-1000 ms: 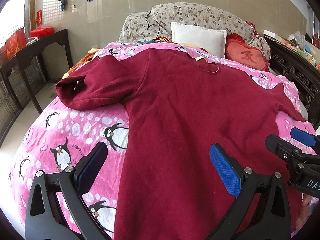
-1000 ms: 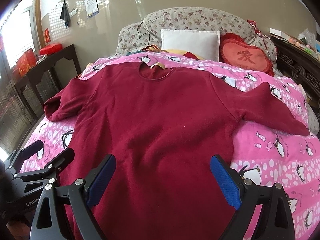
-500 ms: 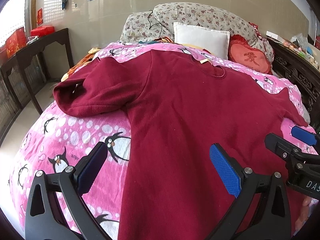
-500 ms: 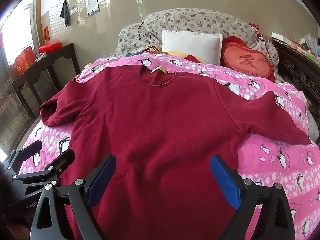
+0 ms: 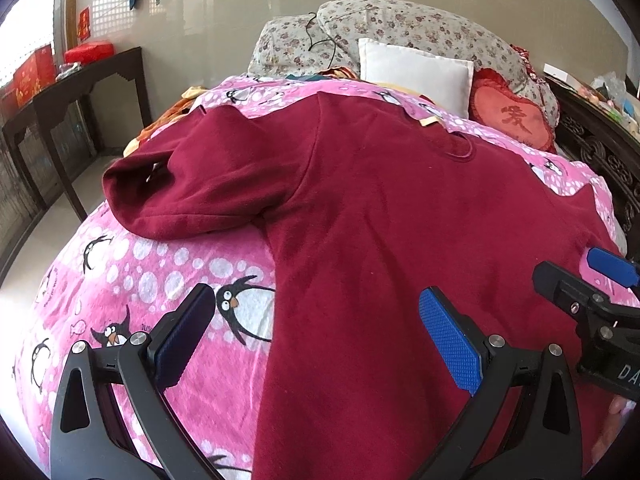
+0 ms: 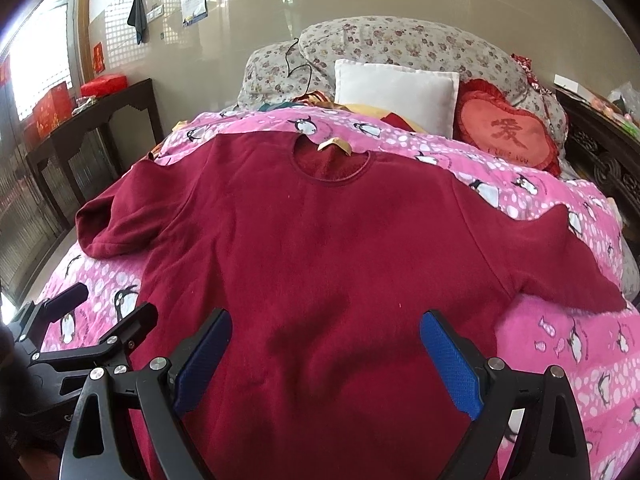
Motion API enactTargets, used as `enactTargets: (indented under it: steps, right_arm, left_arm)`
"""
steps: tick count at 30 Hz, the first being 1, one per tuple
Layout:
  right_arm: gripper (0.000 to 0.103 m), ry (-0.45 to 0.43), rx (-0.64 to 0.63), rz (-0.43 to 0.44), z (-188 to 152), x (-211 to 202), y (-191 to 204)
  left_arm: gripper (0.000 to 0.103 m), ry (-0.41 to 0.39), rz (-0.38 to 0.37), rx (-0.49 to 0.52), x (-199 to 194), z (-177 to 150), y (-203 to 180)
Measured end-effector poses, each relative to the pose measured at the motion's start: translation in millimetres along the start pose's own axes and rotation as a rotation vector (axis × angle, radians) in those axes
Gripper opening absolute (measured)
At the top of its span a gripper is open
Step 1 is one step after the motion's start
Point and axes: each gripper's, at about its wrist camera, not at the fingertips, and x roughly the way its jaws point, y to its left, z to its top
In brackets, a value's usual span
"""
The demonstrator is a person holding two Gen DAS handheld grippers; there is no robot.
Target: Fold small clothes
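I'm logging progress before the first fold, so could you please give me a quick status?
Left claw and right claw open, holding nothing. Maroon sweater spread face-up on penguin blanket, unfolded. Nothing lying on it.

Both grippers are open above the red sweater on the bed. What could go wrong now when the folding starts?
The dark red sweater lies on a soft penguin blanket; the left gripper, straddling the sweater's edge, might pinch blanket too. The left sleeve is already bunched and may fold unevenly. The right sleeve reaches toward the bed's side and could slip.

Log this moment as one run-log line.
sweater: flat on bed, unfolded | left gripper: open, empty | right gripper: open, empty, above hem
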Motion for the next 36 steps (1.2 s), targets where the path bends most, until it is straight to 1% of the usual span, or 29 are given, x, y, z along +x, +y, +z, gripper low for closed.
enactTargets:
  steps: [10, 21, 29, 32, 34, 36]
  right_arm:
    - [0.094, 0.022, -0.029, 0.012, 25.8, 25.9, 14.7]
    - [0.094, 0.048, -0.047, 0.018, 28.4, 44.9, 25.5]
    - [0.094, 0.054, -0.037, 0.011, 29.9, 55.4, 21.8]
    - [0.094, 0.062, -0.032, 0.016, 29.6, 61.2, 20.0]
    - [0.094, 0.066, -0.023, 0.032, 28.6, 63.1, 18.7]
    - [0.094, 0.069, -0.019, 0.047, 27.3, 63.8, 18.2]
  left_arm:
    - [0.102, 0.009, 0.015, -0.030, 16.1, 11.2, 17.3]
    - [0.102, 0.013, 0.031, -0.043, 26.1, 21.2, 29.2]
    - [0.102, 0.013, 0.056, -0.041, 29.3, 26.4, 38.2]
    - [0.102, 0.017, 0.069, -0.047, 30.7, 32.2, 51.5]
    - [0.102, 0.028, 0.082, -0.054, 33.2, 40.6, 68.9]
    - [0.102, 0.019, 0.118, -0.066, 34.2, 49.6, 87.7]
